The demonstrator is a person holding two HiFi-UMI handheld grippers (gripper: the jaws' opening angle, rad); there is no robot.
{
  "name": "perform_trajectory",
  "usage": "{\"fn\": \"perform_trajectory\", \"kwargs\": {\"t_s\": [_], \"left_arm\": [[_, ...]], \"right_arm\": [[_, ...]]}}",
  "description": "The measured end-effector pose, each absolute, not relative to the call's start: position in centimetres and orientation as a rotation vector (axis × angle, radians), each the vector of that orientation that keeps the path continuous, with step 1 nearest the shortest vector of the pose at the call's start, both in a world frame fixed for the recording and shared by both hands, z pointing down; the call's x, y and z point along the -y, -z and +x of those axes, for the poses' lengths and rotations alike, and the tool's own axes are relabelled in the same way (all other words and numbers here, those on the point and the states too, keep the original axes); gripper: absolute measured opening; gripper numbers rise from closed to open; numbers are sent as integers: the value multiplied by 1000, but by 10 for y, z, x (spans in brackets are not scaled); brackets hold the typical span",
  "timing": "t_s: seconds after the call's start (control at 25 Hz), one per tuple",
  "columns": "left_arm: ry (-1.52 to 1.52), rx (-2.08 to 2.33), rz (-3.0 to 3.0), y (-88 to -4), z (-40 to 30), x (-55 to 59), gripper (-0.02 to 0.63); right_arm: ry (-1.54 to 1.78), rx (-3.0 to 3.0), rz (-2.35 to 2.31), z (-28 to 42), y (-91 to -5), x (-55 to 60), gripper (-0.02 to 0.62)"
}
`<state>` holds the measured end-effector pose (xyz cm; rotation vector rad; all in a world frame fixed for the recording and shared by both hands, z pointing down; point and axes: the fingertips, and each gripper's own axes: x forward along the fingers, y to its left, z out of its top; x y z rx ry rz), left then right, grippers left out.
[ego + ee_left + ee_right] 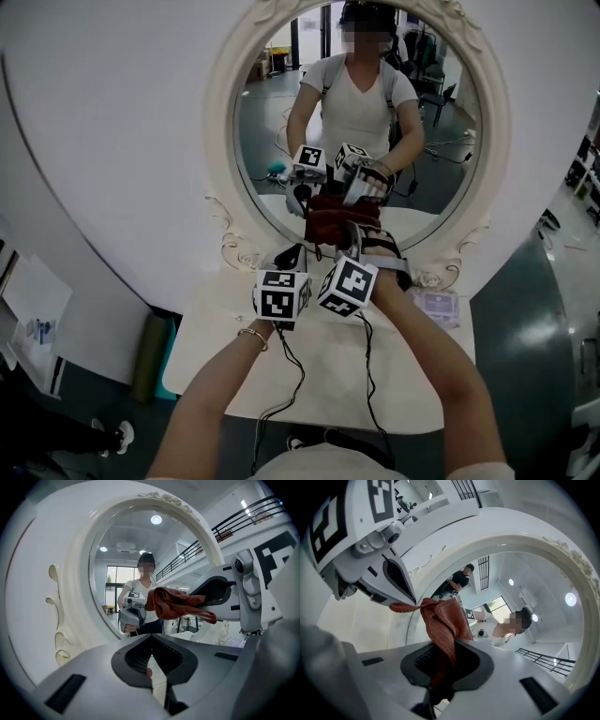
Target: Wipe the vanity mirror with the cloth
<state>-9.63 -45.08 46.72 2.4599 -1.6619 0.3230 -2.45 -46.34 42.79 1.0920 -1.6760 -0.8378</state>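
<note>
Fingers of left gripper (pixel 151 660) and right gripper (pixel 443 660) pinch the cloth (pixel 443 620) before the vanity mirror (pixel 272 141) on a white table (pixel 328 380).

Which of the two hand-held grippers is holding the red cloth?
The right gripper: the red cloth is clamped between its fingers; the left gripper has none between its own.

Right tool (pixel 354 242) holds red cloth (pixel 330 223) at mirror (pixel 267 141) bottom.

Cloth (pixel 443 620) before mirror (pixel 272 141) — left gripper (pixel 291 255) beside right gripper (pixel 351 236), perhaps touching.
</note>
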Motion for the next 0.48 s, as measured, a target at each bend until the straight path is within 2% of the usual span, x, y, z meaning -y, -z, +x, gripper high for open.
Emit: {"fn": "perform_trajectory", "kwargs": {"t_s": [0.48], "left_arm": [[-376, 1617, 2394, -514, -95, 437, 6]], "right_arm": [[715, 1694, 1010, -18, -511, 461, 61]]}}
